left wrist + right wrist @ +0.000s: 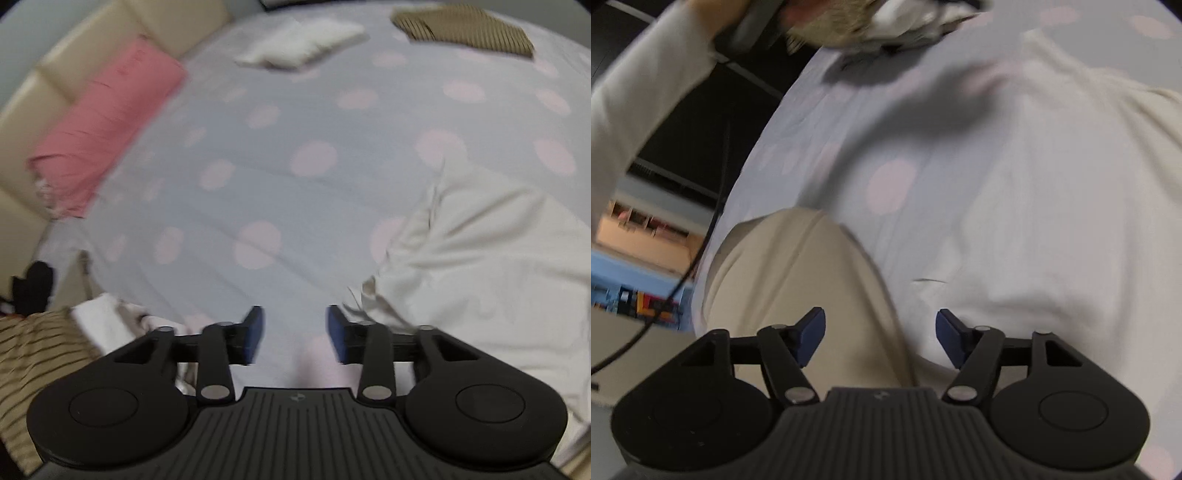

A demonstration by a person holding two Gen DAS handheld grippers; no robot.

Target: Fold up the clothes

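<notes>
Two grippers hang over the spotted bedsheet [280, 122]. Cream garment [491, 258], lower right, lies crumpled, unfolded; striped top [465, 29] and white piece [303, 42], upper frame, look folded. Left gripper [295, 334] and right gripper [881, 338]: jaws wide, empty.

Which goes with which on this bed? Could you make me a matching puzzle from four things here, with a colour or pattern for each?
Things:
1. pillow
2. folded garment at the far right
3. bedsheet
4. garment beside the left tool

Looks:
A. cream
B. brown with stripes
C. pink
D. pale blue with pink dots

Pairs: 1-C, 2-B, 3-D, 4-A
</notes>
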